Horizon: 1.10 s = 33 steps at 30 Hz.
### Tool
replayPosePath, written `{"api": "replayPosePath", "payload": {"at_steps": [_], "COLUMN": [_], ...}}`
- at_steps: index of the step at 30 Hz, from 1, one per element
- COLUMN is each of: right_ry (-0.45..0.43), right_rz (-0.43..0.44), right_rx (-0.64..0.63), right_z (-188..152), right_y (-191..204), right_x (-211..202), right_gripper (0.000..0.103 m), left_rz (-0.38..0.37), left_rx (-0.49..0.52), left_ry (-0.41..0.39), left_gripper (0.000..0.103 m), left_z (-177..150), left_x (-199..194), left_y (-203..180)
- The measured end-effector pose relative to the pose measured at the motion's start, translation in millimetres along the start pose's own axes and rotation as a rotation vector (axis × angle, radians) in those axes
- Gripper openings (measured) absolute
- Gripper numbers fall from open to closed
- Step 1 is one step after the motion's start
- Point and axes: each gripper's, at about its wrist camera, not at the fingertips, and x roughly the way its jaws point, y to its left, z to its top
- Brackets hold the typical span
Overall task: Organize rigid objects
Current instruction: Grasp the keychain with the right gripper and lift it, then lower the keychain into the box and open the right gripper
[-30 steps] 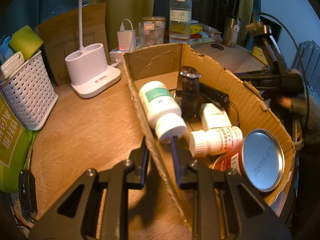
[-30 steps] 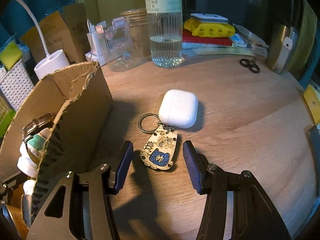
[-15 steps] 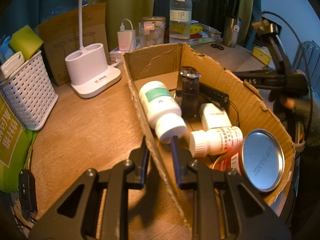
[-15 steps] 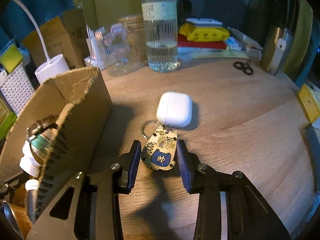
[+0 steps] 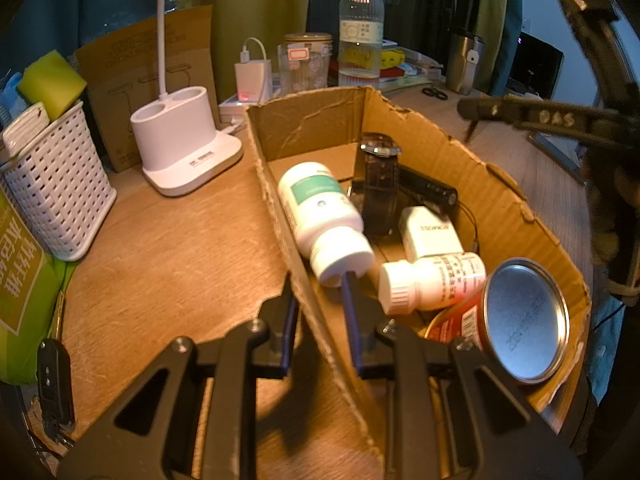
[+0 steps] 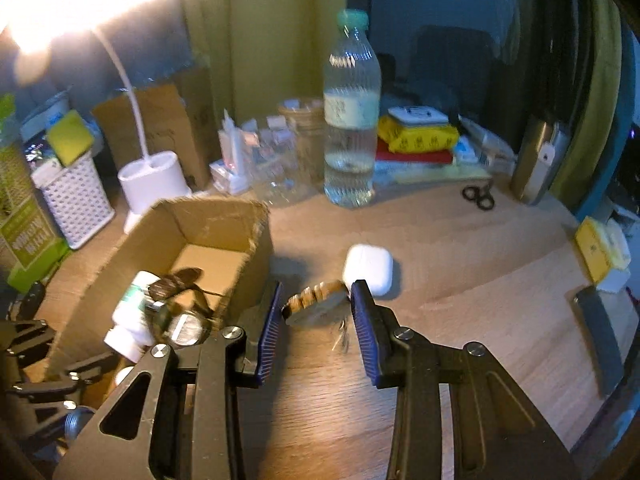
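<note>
Right wrist view: we see the right gripper (image 6: 316,302) pinching a wooden keychain tag (image 6: 314,304) between its blue pads, lifted off the wooden table (image 6: 460,280); the tag is tilted and motion-blurred, with its metal ring dangling below. Just behind the tag, the white earbud case (image 6: 368,268) lies on the table, apart from the pads. To the left sits the cardboard box (image 6: 224,232), open on top, with a wristwatch (image 6: 180,300) and white bottles inside. A water bottle (image 6: 352,136) stands upright further back, small black scissors (image 6: 478,198) to its right, and a white lamp base (image 6: 154,182) and white basket (image 6: 76,200) at the left.

Left wrist view: we see the left gripper (image 5: 318,308) clamped on the near left wall of the cardboard box (image 5: 500,200), one finger outside and one inside, jaws nearly together on the cardboard. Inside the box are a large white bottle with green label (image 5: 320,212) lying on its side, a smaller white bottle (image 5: 432,280) beside it, a white adapter (image 5: 430,232), the wristwatch (image 5: 378,176), a black stick-like device (image 5: 428,190) and a red can with silver lid (image 5: 516,320) in the near right corner. A car key (image 5: 54,384) lies at the table's left edge, next to a green packet (image 5: 20,280). The other gripper's blurred dark frame shows at upper right, above the box's far side.
</note>
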Motion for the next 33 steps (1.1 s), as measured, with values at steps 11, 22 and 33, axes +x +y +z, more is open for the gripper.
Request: {"api": "replayPosePath", "payload": {"at_steps": [11, 22, 33], "right_ry": [-0.090, -0.134, -0.128], "right_rz": [0.027, 0.062, 0.117], "right_rx": [-0.071, -0.125, -0.183], "right_z": [13, 16, 13], "right_y": [32, 57, 85], "right_x": [-43, -64, -67], "right_gripper": [0.036, 0.036, 0.035], "left_rz": [0.000, 0.000, 0.000], "left_rx": [0.000, 0.000, 0.000], "left_ry": [0.000, 0.000, 0.000], "left_gripper": [0.022, 0.022, 0.022], "left_z": [0, 0, 0], "left_x": [0, 0, 0], "left_y": [0, 0, 0]}}
